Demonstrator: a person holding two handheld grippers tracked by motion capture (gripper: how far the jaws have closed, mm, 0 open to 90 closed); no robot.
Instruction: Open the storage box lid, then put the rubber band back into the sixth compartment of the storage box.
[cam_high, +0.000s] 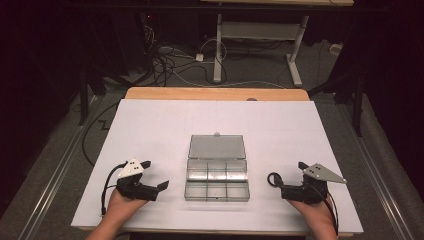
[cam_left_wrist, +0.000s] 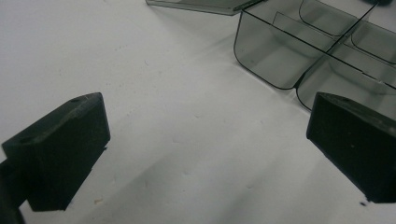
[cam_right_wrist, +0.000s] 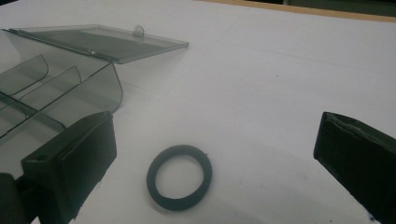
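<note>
Compartment box (cam_high: 217, 180) lid open, compartments bare; black ring (cam_right_wrist: 179, 177) outside; both fingers apart

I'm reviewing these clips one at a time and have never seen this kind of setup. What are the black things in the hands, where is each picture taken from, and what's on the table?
A person sits at a table covered in white and holds a hand-operated gripper in each hand: the left gripper and the right gripper. Each has two black fingers that pinch.

The high view looks down from above the person. The two gripper views come from cameras riding on the grippers, looking out between their fingers.

On the white surface lies a clear compartment box with its lid open flat behind it. A black ring lies between the right gripper's open fingers, untouched. Both grippers are open and hold nothing.
</note>
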